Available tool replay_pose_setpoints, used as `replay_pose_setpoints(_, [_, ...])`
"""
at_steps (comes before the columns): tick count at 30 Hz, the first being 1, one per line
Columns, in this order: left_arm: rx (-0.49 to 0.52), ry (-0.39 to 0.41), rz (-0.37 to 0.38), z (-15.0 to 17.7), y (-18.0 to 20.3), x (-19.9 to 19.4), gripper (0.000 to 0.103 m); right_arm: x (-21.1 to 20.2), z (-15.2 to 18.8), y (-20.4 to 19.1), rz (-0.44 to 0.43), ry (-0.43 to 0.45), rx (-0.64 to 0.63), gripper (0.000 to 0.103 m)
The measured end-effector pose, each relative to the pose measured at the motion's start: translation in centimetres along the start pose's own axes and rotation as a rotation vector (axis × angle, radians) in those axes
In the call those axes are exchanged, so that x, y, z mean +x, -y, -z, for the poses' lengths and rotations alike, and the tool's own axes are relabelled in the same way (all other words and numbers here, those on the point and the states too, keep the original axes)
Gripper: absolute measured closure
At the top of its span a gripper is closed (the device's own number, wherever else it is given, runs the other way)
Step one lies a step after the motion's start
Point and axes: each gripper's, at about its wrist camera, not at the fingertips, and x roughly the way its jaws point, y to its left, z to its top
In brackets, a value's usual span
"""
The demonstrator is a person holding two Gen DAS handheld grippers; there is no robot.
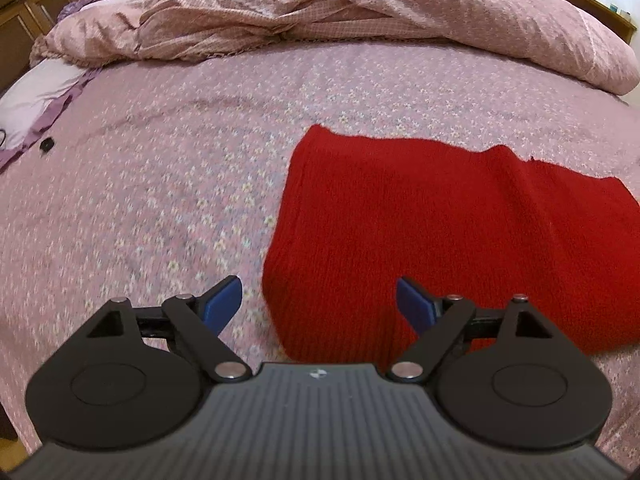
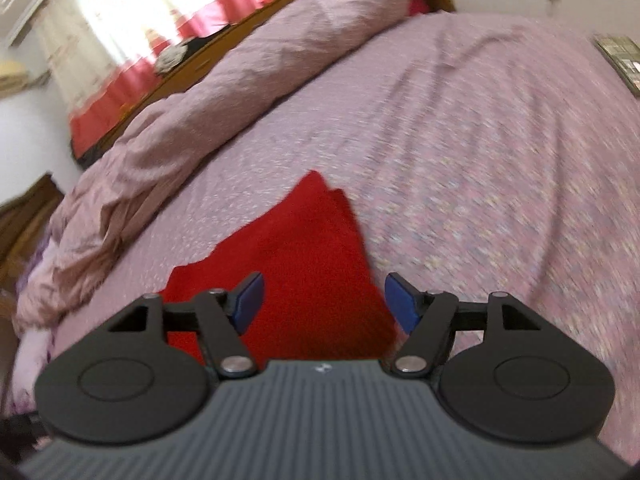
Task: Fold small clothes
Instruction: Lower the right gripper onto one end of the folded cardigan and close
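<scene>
Left wrist view: the red knitted garment (image 1: 432, 240) is seen lying flat on the flowered pink bedsheet (image 1: 160, 184), folded into a roughly rectangular shape, with a second layer visible along its far right edge. The near left corner of the garment is located below and between the blue fingertips (image 1: 222, 302) of the left gripper (image 1: 319, 300). The jaws are spread wide; nothing is clamped, and no contact between the pads and the knit can be seen. A rumpled pink duvet (image 1: 360, 12) is bunched along the far side of the bed. A pale pillow with a purple border (image 1: 36, 96) lies at the left edge, with a small black object (image 1: 47, 145) just beside it on the sheet.

In the right wrist view, the same garment (image 2: 296, 256) is seen from its other end, tapering to a point away from the camera. The right gripper (image 2: 324, 300) is held above it with the jaws parted and empty; the left blue pad (image 2: 249, 304) is shown over the red knit, the right pad over the sheet (image 2: 480, 160). The duvet (image 2: 224, 92) runs along the left, beside a wooden bed frame (image 2: 192, 68). The sheet is blurred on the right.
</scene>
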Motion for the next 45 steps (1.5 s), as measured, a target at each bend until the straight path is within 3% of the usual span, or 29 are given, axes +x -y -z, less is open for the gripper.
replay_pose_setpoints(10, [-0.063, -0.043, -0.042, 1.5, -1.9, 1.0, 0.015, 1.1, 2.2, 1.4, -0.023, -0.079, 0.151, 0.032])
replay_pose_setpoints(15, [-0.085, -0.058, -0.029, 1.7, -2.4, 1.7, 0.013, 3.1, 3.0, 0.8, 0.028, -0.096, 0.176, 0.032])
replay_pose_setpoints(23, [-0.106, -0.079, -0.022, 1.8, -2.6, 2.9, 0.011, 4.9, 3.6, 0.5, 0.006, -0.037, 0.172, 0.023])
replay_pose_setpoints(29, [-0.112, -0.086, -0.021, 1.8, -2.6, 3.2, 0.01, 5.8, 3.5, 1.3, -0.055, -0.009, 0.192, 0.023])
replay_pose_setpoints(33, [-0.11, -0.086, -0.024, 1.8, -2.5, 3.3, 0.01, 6.3, 3.3, 1.1, -0.049, -0.003, 0.177, 0.024])
replay_pose_setpoints(36, [-0.114, -0.087, -0.021, 1.8, -2.6, 3.3, 0.01, 6.4, 3.3, 0.6, -0.021, -0.002, 0.152, 0.03])
replay_pose_setpoints(41, [-0.11, -0.085, -0.024, 1.8, -2.6, 3.3, 0.01, 6.5, 3.1, 0.2, -0.008, -0.014, 0.114, 0.052])
replay_pose_setpoints(45, [-0.112, -0.083, -0.025, 1.8, -2.7, 3.0, 0.01, 6.4, 3.0, -0.4, -0.016, -0.023, 0.09, 0.063])
